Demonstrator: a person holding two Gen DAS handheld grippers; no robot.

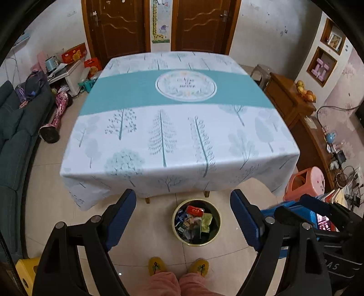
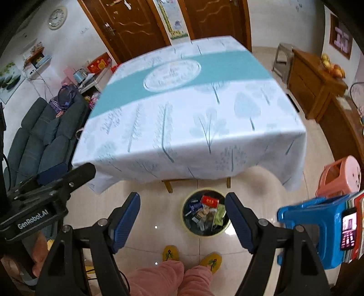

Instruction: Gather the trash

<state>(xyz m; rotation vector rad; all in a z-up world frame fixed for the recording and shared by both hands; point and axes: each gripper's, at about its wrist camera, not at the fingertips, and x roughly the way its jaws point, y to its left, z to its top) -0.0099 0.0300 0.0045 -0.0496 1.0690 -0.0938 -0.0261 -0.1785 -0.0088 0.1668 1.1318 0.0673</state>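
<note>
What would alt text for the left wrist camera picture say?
An open left gripper hangs above a round bin full of wrappers on the tiled floor, beside a table draped in a tree-print cloth. Yellow slippers show below.

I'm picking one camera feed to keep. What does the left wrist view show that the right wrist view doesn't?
Only the left wrist view shows the yellow stool at lower left. Only the right wrist view shows the wall clock. Both share the tablecloth-covered table, the trash bin holding wrappers on the floor, the blue stool, and both open, empty grippers: left gripper, right gripper.
</note>
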